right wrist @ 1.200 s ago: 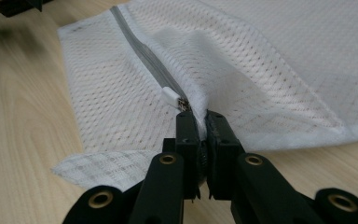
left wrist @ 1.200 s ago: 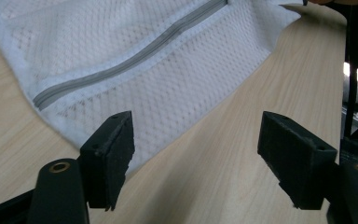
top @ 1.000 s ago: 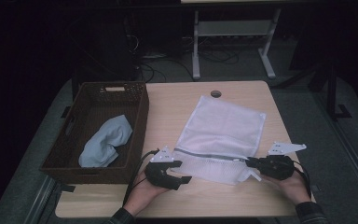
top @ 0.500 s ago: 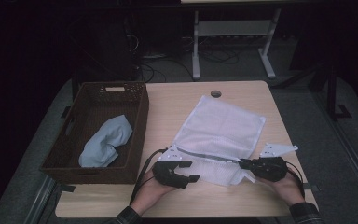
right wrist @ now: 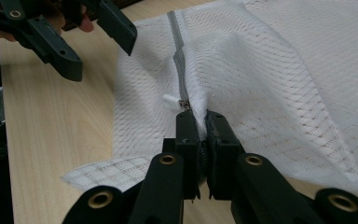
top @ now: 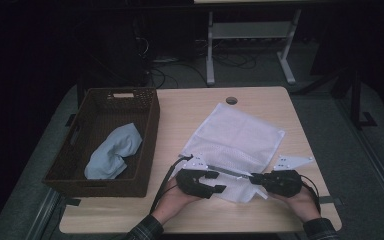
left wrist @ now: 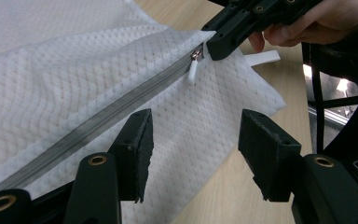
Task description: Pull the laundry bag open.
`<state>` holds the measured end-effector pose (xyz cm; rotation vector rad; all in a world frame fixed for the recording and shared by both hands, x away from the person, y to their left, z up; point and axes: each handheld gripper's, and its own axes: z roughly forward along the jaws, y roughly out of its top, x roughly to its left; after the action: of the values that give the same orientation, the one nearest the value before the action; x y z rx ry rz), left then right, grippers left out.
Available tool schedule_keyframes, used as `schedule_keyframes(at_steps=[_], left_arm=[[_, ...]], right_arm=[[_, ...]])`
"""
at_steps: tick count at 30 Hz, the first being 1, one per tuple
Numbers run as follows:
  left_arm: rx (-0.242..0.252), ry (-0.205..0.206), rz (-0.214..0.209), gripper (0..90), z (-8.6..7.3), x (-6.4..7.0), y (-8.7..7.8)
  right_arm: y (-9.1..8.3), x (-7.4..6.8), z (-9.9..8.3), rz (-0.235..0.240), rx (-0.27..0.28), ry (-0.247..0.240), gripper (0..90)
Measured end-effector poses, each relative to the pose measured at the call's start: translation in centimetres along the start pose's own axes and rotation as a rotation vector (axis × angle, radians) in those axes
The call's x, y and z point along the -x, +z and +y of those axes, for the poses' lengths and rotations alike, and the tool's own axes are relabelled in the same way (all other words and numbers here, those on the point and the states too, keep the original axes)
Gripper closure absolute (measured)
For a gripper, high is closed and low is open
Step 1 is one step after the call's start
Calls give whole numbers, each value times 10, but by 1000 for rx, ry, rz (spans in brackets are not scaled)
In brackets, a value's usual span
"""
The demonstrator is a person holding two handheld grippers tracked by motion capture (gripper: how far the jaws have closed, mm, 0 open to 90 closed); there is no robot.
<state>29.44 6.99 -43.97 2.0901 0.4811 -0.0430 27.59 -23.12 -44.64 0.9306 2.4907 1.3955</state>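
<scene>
Right gripper view shows my right gripper (right wrist: 199, 122) clenched on the white mesh zippered laundry bag (right wrist: 270, 79), the jaws pinching a ridge of fabric at the grey zipper line just behind the small white zipper pull (right wrist: 171, 100). The bag lies flat on the pale wooden table (top: 190, 112), near its front edge, to the right of the dark brown woven basket (top: 150, 130) that holds a crumpled light blue cloth (top: 112, 150). My left gripper (left wrist: 193, 140) is released, its jaws spread wide and hovering just above the mesh near the grey zipper tape (left wrist: 98, 123), touching nothing that I can make out. I judge this bag to be very light, soft and limp: it puckers where I pinch it (the fold rising into my right jaws shows that), so it will slide and bunch rather than resist. The mesh looks thin and could snag or stretch if dragged. The firmest place to hold is the stitched zipper tape, since the seam is stiffer than the netting. The pull is tiny and smooth, likely slippery, so my left jaws would need to close squarely across it while the right pins the bag's end.
</scene>
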Motion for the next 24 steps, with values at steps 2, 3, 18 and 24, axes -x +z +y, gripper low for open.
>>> schedule_keyframes(at_steps=[2, 3, 18, 24], left_arm=[[1, 1, -7, 451, 1, 0, 2], [-1, 6, -9, 452, 2, 0, 4], [-26, 32, -68, 527, 5, 7, 21], [-41, 52, -78, 546, 5, 11, 26]], right_arm=[[0, -1, 0, 1, 2, -3, 843], [-1, -1, -1, 8, 10, -8, 843], [3, -11, 4, 62, 15, -71, 843], [2, -14, 4, 78, 22, -79, 843]])
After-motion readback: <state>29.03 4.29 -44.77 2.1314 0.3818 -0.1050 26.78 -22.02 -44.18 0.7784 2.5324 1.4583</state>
